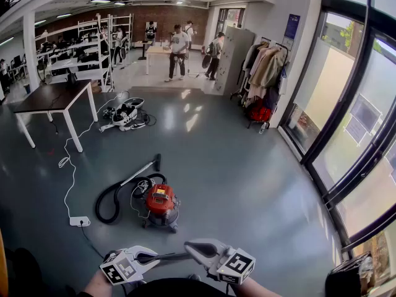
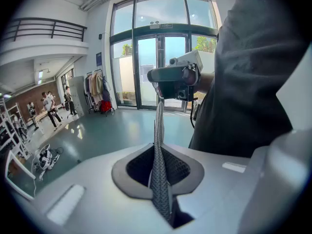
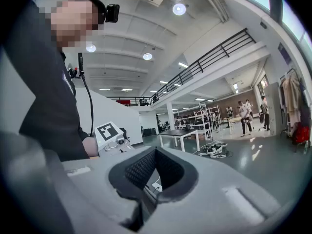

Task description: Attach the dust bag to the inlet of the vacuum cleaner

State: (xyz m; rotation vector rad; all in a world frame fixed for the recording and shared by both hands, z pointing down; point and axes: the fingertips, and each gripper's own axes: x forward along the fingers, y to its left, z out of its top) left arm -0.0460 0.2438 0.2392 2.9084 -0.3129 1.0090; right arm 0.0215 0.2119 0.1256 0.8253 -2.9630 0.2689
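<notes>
Step in hand: carrying the dust bag to the machine; attaching is not yet begun.

- Left gripper [image 2: 158,165]: jaws closed on the dust bag [image 2: 158,179], a thin grey woven sheet seen edge-on, pinched flat between the pads.
- Right gripper [image 1: 193,250]: jaws fully closed. From the left gripper view and the head view the bag's far end runs straight into its tip, so it appears to clamp that end. Its own view shows the pads together, but the bag there is too thin to make out.
- In the head view the bag hangs as a dark strip stretched between the two grippers, close to the person's body, off the ground.
- Vacuum cleaner [image 1: 161,202]: red-topped canister standing on the grey floor [image 1: 260,166], ahead of and below the grippers, well apart from them. Black hose [image 1: 106,202] loops to its left; the wand [image 1: 139,171] lies beyond it. A white cable runs to a power strip [image 1: 79,221] near the hose.
- Inlet: cannot pick it out from here. Whether the lid is open is also unclear at this size.

Judgement on the next move:
- Close the gap by stepping in and lowering both grippers toward the canister.
- Find the inlet first; the hose may sit in the way.
- The bag is held flat and taut, so its mouth is probably closed. One gripper likely has to regrip near the collar so the opening faces the inlet.
- Risk: the limp fabric folds or slips when the tension is let off.
</notes>
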